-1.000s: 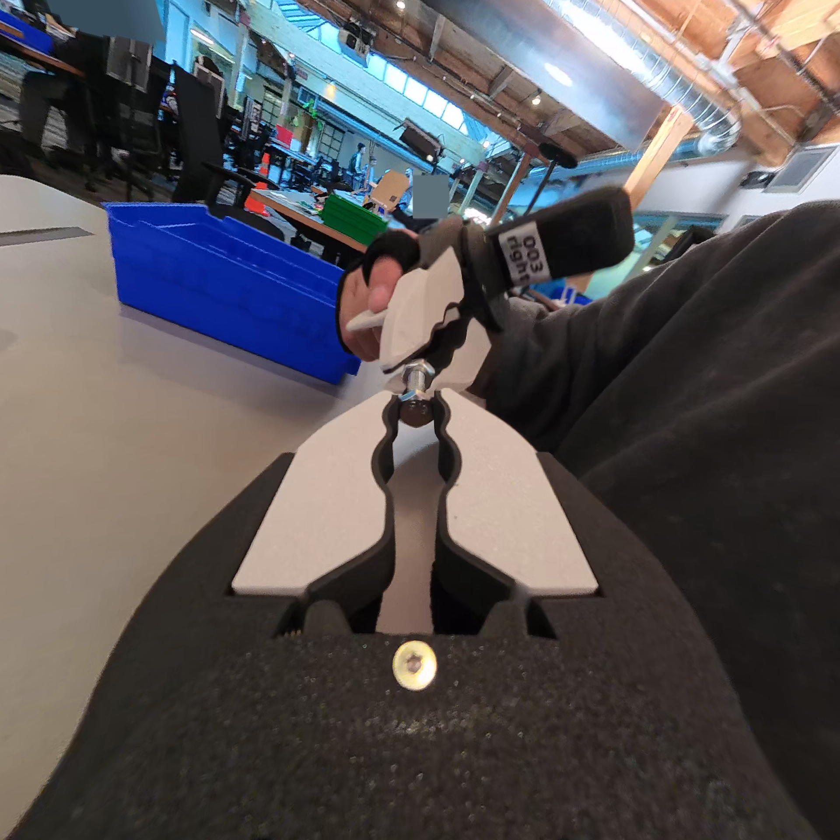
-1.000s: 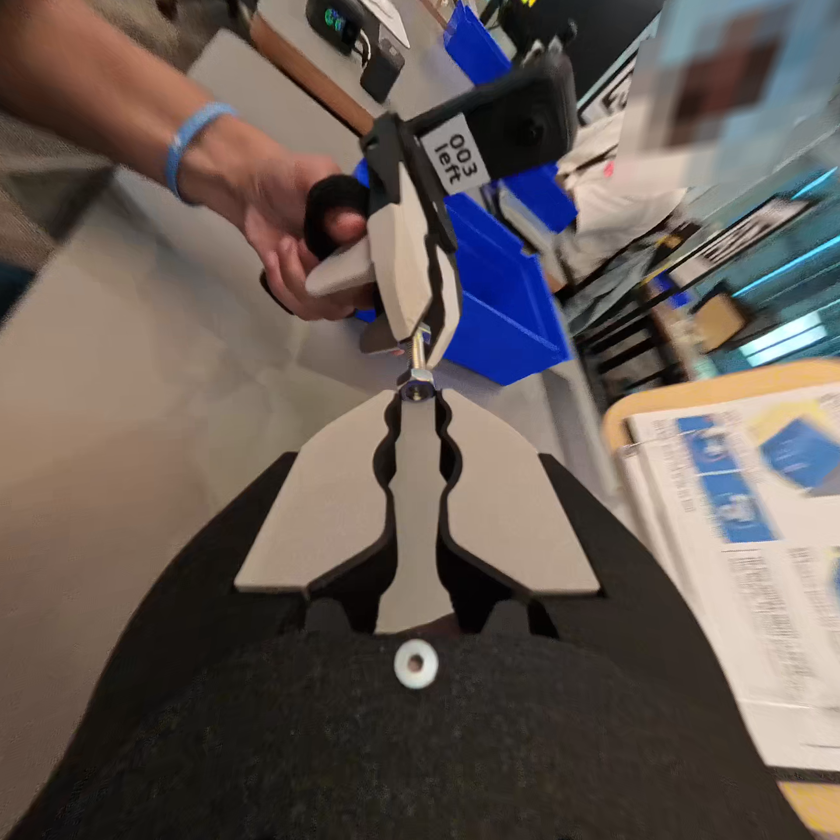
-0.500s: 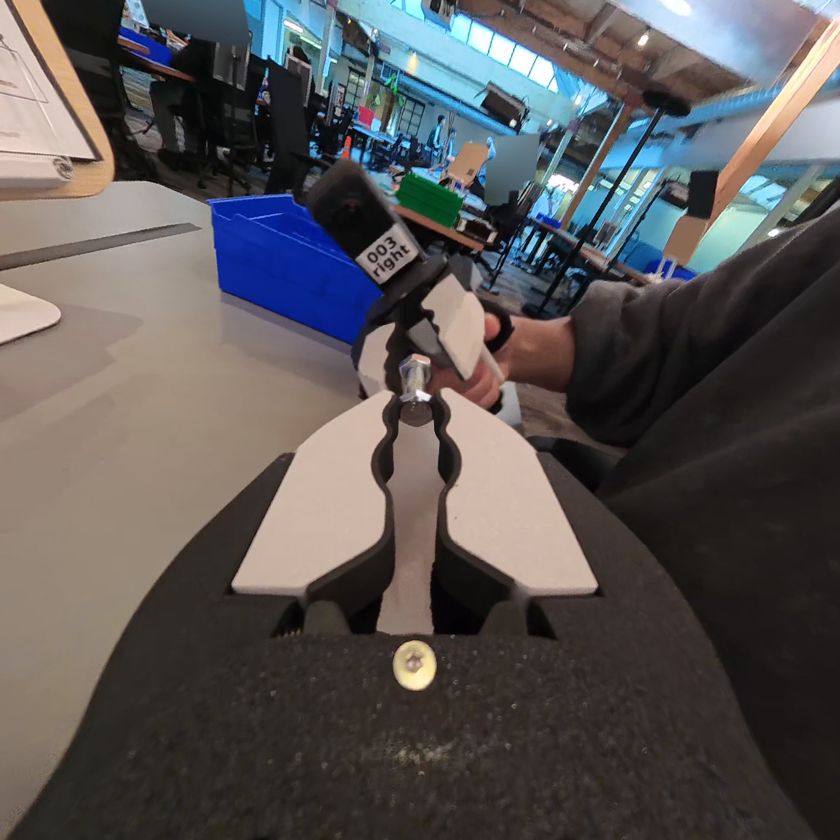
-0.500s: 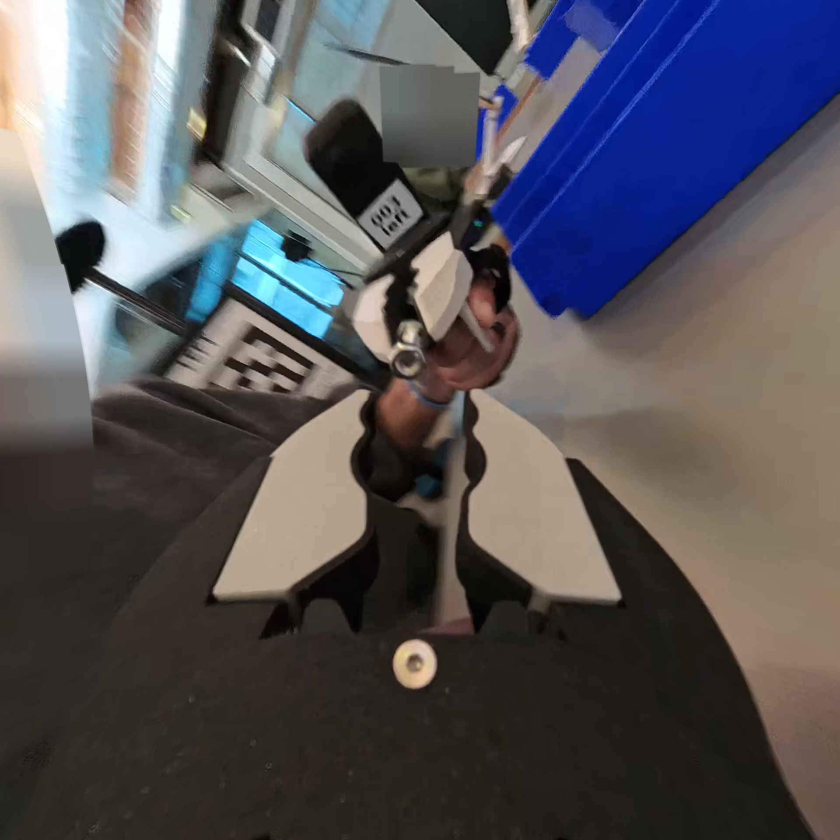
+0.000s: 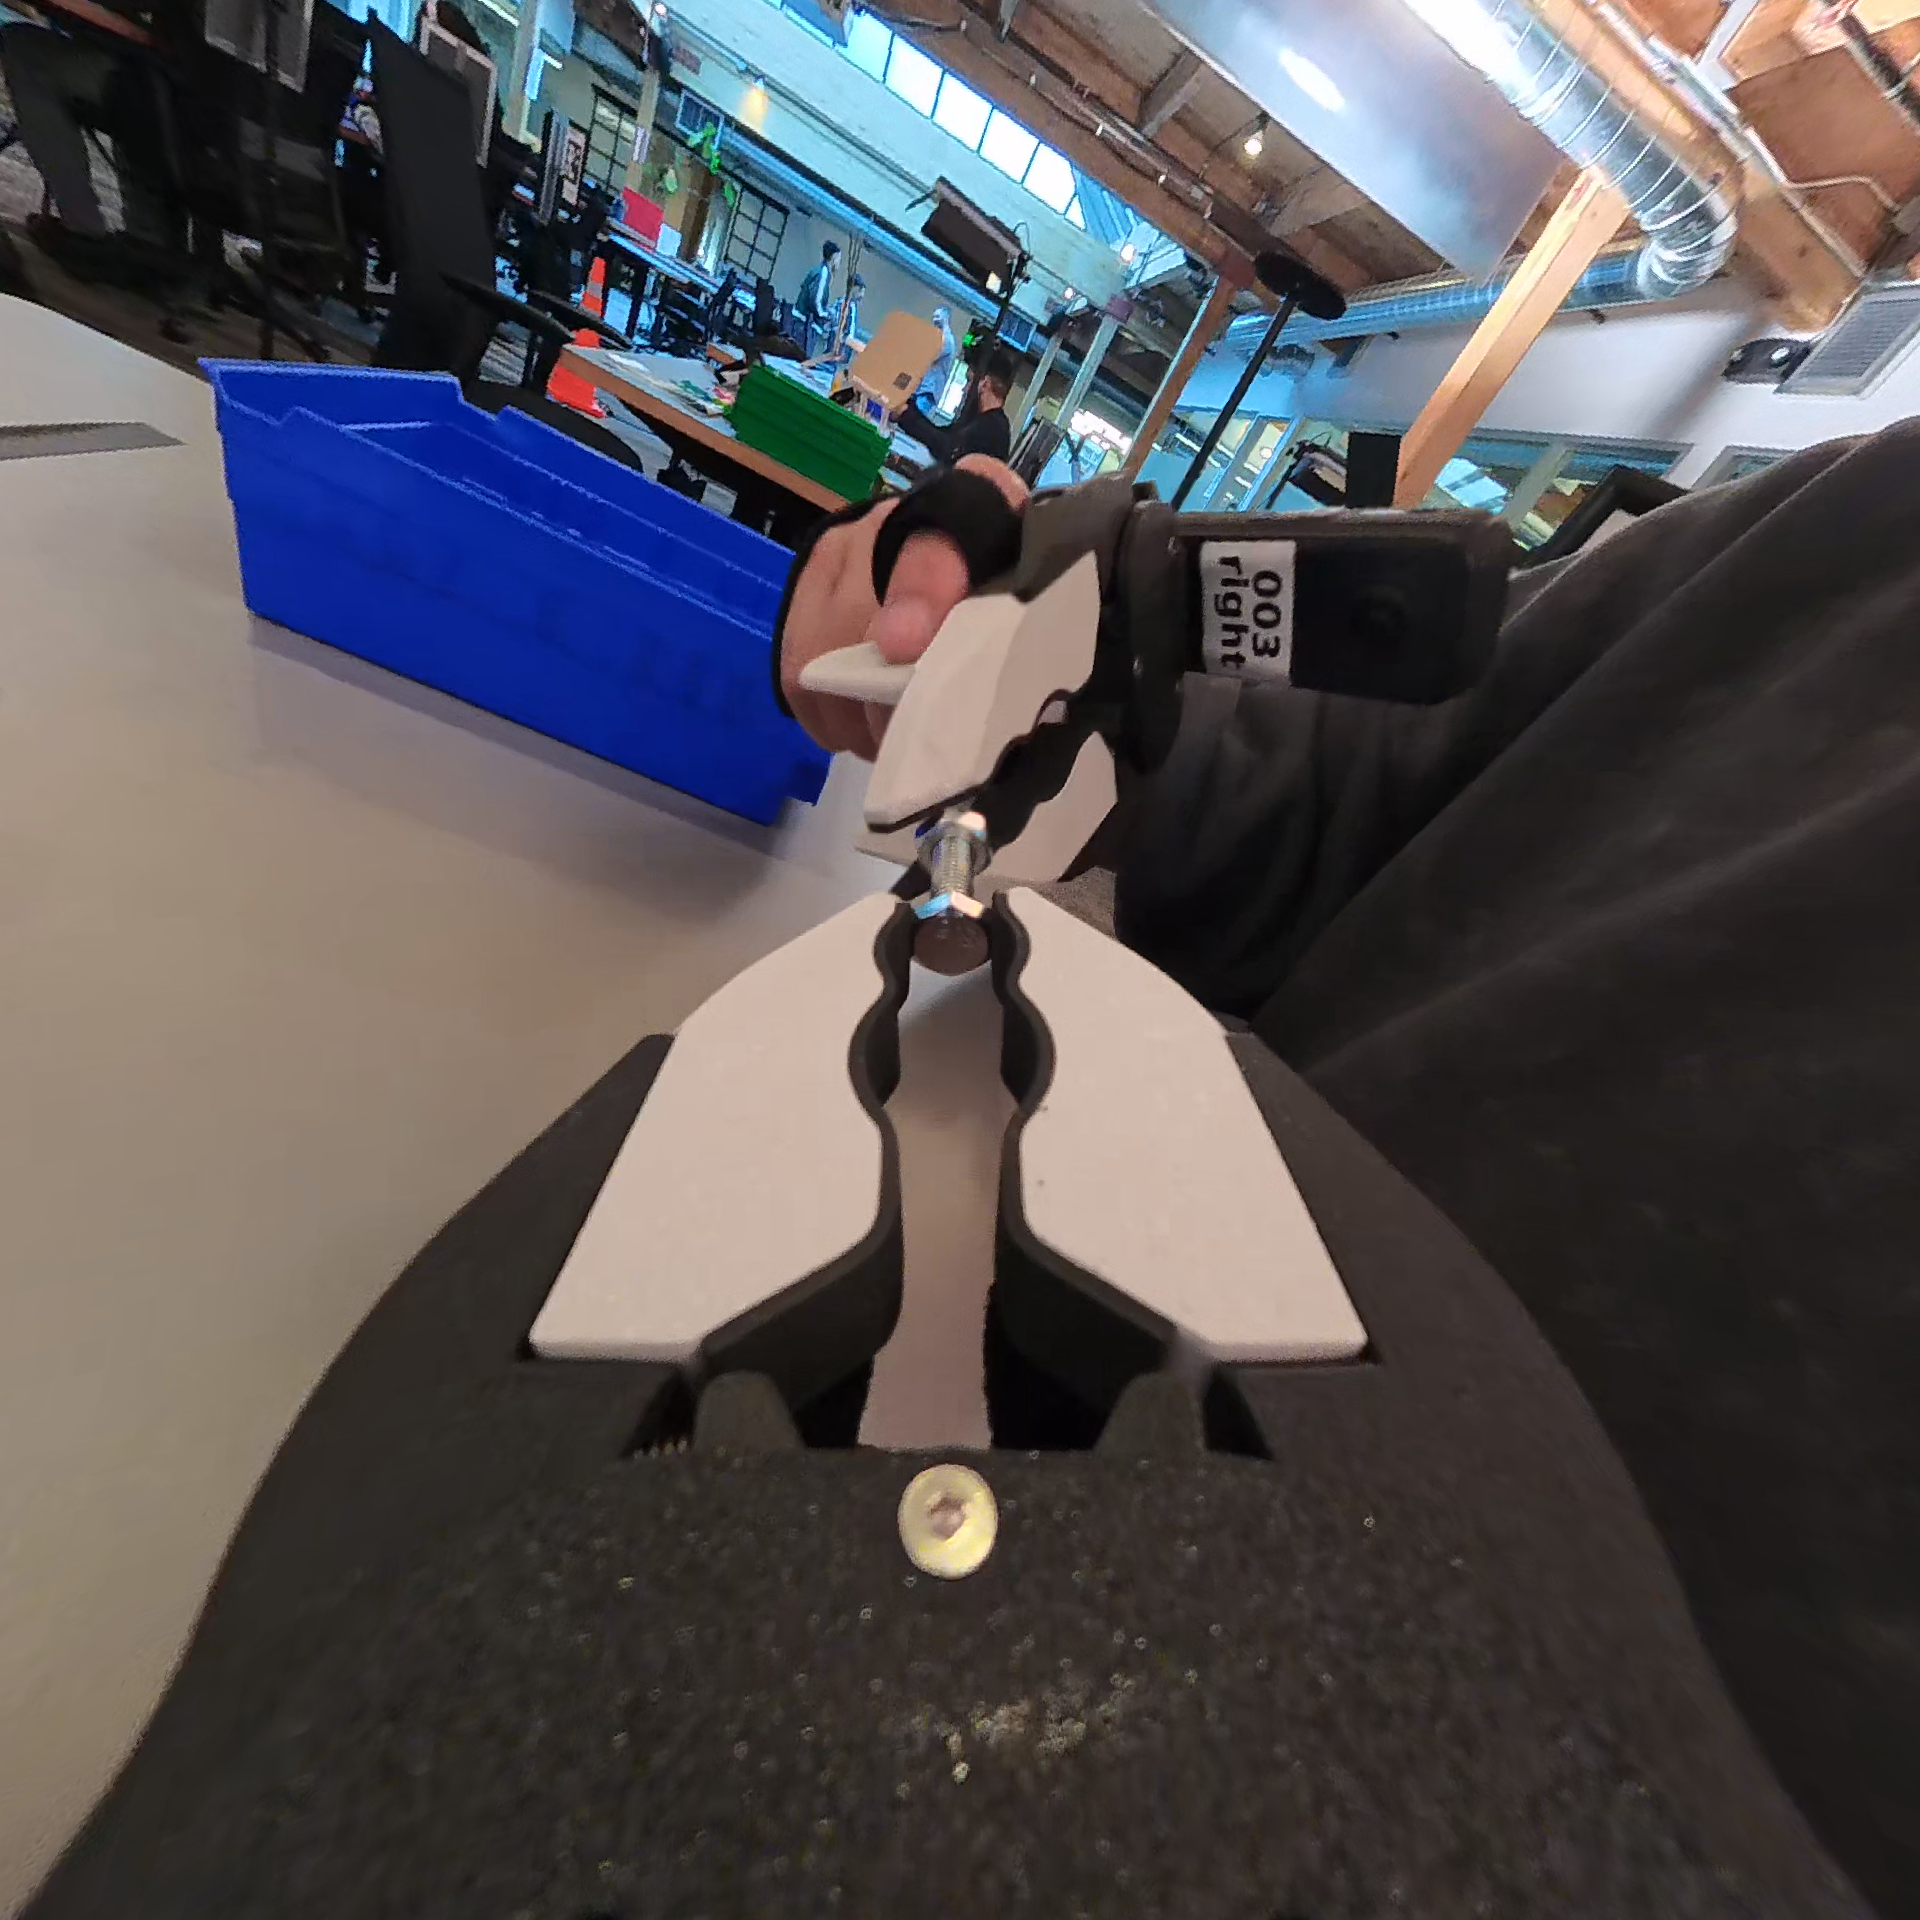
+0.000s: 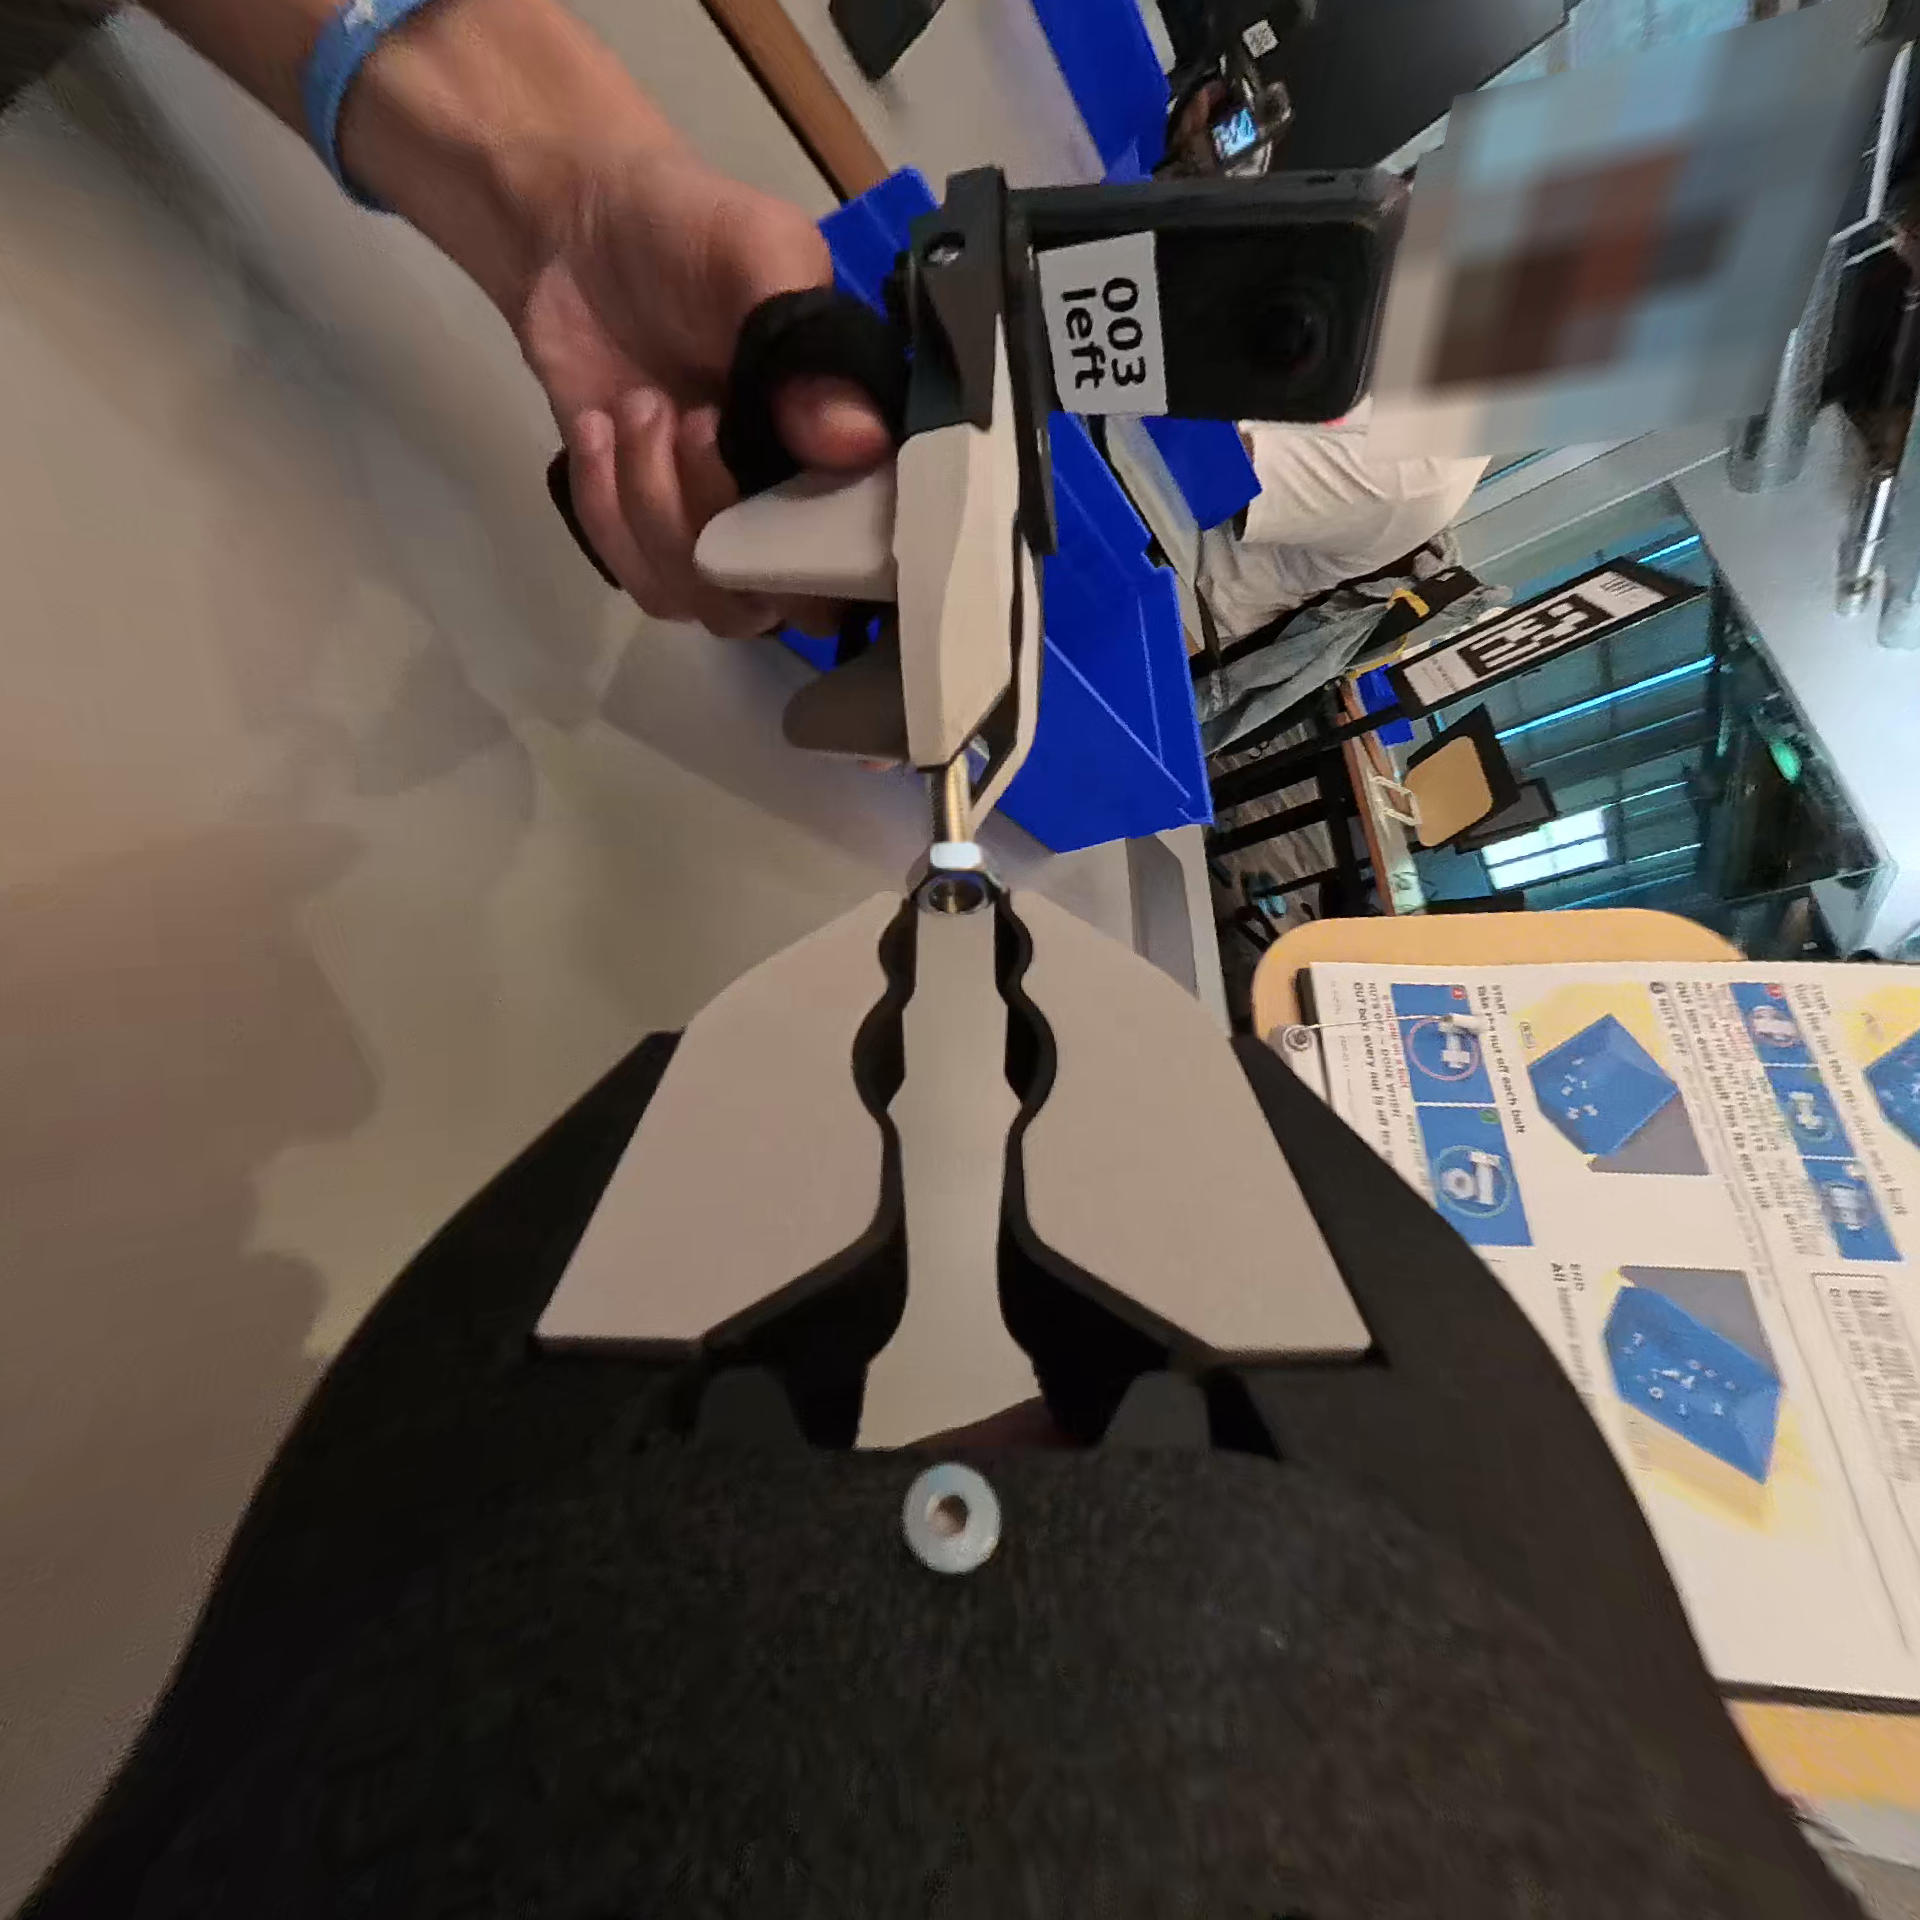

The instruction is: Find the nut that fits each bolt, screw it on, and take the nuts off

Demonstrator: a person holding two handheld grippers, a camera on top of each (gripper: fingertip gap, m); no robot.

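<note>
My left gripper (image 5: pixel 948 920) is shut on the head of a silver bolt (image 5: pixel 951 864) and holds it above the table. The bolt's threaded shaft runs forward into my right gripper (image 5: pixel 961 829), which faces it. In the right wrist view my right gripper (image 6: pixel 954 896) is shut on a silver nut (image 6: pixel 954 891) at the bolt's free end. The shaft (image 6: pixel 950 805) goes on into the left gripper (image 6: pixel 951 771). A hex piece (image 6: pixel 954 857) sits on the thread just past the nut. The bolt head is hidden in this view.
A blue bin (image 5: pixel 499 561) stands on the grey table (image 5: pixel 260 935) behind the grippers; it also shows in the right wrist view (image 6: pixel 1101 727). A printed instruction sheet (image 6: pixel 1662 1247) on a wooden clipboard lies to the right. A person's dark sleeve (image 5: pixel 1558 935) fills the right side. My two grippers' fingertips are within a few centimetres of each other.
Half a second ago my right gripper was open, turned and off the bolt. Now it has turned back and is shut on the nut again. The left gripper has kept hold of the bolt.
</note>
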